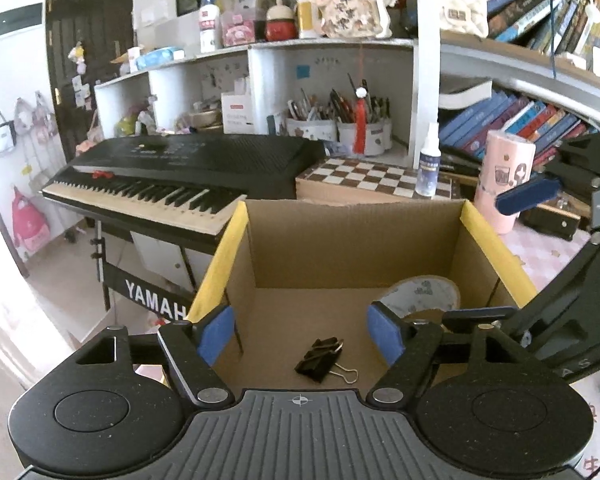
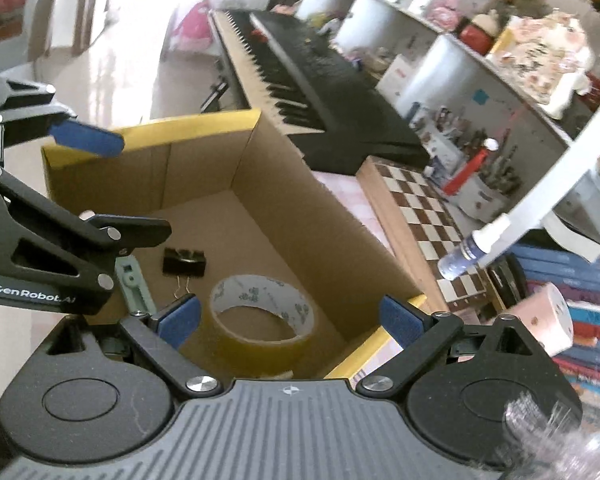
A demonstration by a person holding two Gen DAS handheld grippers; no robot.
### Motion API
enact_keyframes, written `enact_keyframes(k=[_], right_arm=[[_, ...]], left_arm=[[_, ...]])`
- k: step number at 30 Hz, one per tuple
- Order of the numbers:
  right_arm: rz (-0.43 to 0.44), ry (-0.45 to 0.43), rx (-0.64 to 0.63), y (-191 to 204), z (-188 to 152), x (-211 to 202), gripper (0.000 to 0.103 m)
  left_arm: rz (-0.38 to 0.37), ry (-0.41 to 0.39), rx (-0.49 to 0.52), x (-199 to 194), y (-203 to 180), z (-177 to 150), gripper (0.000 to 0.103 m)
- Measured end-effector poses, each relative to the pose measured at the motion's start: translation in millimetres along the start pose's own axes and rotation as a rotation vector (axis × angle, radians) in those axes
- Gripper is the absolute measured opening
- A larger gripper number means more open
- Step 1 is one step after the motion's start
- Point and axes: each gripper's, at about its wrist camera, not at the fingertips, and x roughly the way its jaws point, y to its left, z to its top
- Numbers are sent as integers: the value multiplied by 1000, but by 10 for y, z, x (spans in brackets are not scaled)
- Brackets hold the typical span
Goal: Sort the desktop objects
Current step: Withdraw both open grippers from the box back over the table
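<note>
Room: a white shelf unit [image 1: 328,46] is running along the wall, crowded with books and pen pots.
Keyboard: a black Yamaha keyboard [image 1: 172,168] is sitting left of the desk.
Desk: a chessboard [image 1: 372,178] is lying behind the cardboard box [image 1: 356,240].
Box contents: a tape roll [image 2: 260,312], a black binder clip [image 1: 320,360] and a green utility knife [image 2: 134,284] are lying on its floor.
Left gripper [image 1: 300,332]: hovering over the box, jaws spread wide, holding nothing.
Right gripper [image 2: 290,320]: likewise gaping wide and empty above the tape.

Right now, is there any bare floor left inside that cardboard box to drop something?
Yes: the back half of the box floor, beyond the binder clip and tape roll, is bare. The near end is crowded by those two plus a green cutter.
</note>
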Motion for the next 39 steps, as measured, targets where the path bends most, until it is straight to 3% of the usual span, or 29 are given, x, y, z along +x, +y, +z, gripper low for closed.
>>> enact_keyframes(k=[6,19,31,39], right_arm=[[-74,-60,93,102,-61,-300,97],[-197,-155,444,290,-334,-895,95],[-331,-174,671,684,-676,-1185,86],[-389,-161,733,1115,-886,-1374,84]], left_arm=[[-2,-21,-25,-176,102,-77,76],[-45,-54,-55,-487,250,-239,77],[-49,-46,-67,-782,432,-498,77],[-63,-13,-43,-992,481,-745,77]])
